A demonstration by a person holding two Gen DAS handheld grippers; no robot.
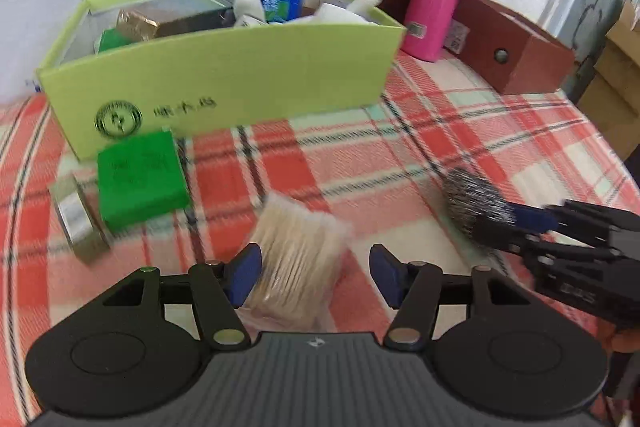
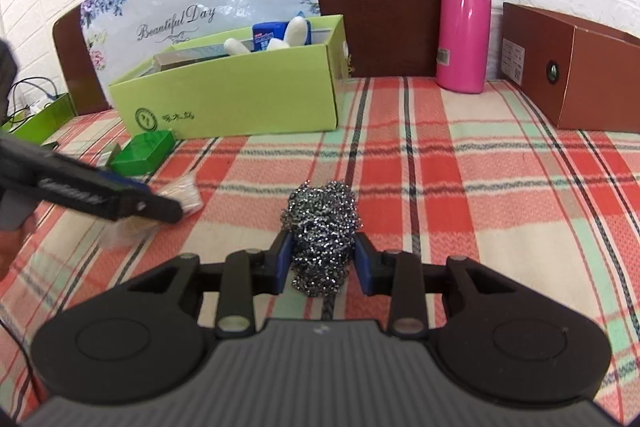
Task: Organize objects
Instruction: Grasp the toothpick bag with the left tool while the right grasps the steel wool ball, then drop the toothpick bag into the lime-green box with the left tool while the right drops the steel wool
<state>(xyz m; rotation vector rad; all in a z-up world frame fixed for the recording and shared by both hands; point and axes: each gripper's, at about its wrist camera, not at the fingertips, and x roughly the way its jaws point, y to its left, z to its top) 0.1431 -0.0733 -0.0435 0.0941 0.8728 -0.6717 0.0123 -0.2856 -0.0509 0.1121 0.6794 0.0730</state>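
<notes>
Cotton swabs [image 1: 298,251] pointing toward box [image 1: 224,83]

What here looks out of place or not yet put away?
Nothing is damaged or spilled. Four things lie loose on the plaid cloth outside the green box: a small green box, a tape roll, a packet of cotton swabs, and a steel wool scourer.

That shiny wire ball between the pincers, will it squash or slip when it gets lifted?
The steel wool scrubber looks like loose tangled wire, so it probably gives a little and springs back rather than breaking. Its rough coils should catch on the blue pads of the right gripper, so slipping seems unlikely. It is mostly air, so likely light.
</notes>
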